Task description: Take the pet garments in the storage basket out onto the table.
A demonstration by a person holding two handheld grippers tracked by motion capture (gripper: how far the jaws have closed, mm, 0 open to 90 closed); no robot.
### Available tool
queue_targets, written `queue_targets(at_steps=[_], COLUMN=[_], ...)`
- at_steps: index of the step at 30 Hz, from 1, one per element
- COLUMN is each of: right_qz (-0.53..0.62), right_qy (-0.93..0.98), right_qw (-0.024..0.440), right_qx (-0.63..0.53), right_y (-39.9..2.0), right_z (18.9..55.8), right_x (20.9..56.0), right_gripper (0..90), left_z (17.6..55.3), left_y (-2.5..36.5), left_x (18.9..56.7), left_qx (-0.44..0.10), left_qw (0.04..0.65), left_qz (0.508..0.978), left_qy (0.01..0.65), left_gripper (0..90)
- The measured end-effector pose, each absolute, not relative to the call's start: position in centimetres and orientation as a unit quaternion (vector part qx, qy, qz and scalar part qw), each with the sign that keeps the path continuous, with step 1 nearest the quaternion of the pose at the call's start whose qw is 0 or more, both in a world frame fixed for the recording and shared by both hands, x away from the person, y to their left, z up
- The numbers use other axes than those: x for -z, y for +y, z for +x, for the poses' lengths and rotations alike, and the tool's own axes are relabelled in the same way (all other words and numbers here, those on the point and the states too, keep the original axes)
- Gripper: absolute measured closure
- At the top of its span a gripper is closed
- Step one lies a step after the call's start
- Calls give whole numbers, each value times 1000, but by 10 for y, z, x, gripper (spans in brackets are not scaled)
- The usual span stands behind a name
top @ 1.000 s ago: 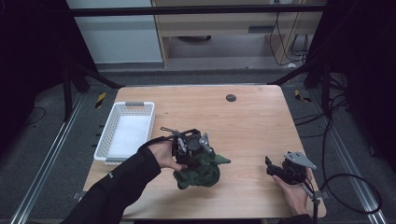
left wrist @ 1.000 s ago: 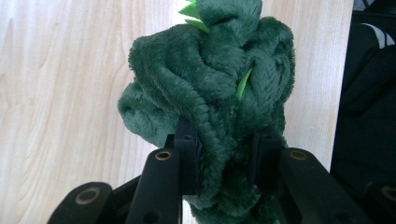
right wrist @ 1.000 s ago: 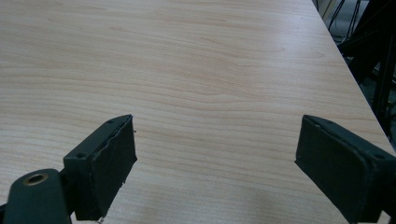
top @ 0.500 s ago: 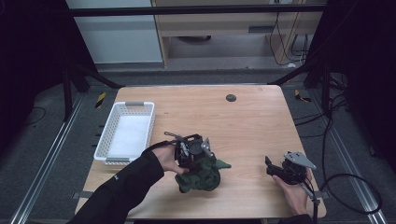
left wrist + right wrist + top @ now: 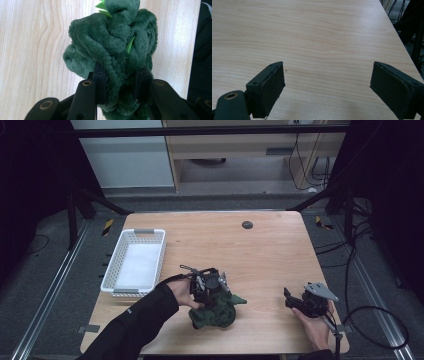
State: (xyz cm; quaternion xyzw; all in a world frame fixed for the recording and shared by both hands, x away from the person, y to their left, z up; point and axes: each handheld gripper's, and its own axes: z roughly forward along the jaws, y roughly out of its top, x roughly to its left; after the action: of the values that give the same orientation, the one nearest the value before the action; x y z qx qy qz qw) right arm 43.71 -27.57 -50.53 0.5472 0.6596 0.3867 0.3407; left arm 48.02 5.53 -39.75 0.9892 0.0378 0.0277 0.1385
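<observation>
Change: left gripper (image 5: 212, 287) and green plush toy (image 5: 216, 309) sit nearer than before, jaws clamping the toy.
Right gripper (image 5: 327, 82): jaws wide.
White basket (image 5: 113, 265): empty, far-left.

- The high view looks forward and down from above the person's side, taking in the whole wooden table (image 5: 260, 250) and the floor around it.
- The left gripper view sits very close, looking along its jaws onto the green plush toy (image 5: 112, 47) against the tabletop; the high view shares both.
- The right gripper view looks low across bare tabletop toward the table's edge.
</observation>
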Motion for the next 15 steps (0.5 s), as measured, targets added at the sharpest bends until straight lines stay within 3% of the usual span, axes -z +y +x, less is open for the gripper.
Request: queue_targets(at_steps=[7,15], right_qz=[546,548], right_qy=[661,661], right_qw=[341,339], right_qx=[-386,-385], right_y=[-276,-275], right_z=[437,437], right_x=[505,505], right_gripper=[120,120], left_z=[483,483], left_y=[56,57], left_x=[406,405], left_qx=[-20,-18], left_qw=[139,139], left_qz=[989,989], left_qy=[45,46], left_gripper=[643,515])
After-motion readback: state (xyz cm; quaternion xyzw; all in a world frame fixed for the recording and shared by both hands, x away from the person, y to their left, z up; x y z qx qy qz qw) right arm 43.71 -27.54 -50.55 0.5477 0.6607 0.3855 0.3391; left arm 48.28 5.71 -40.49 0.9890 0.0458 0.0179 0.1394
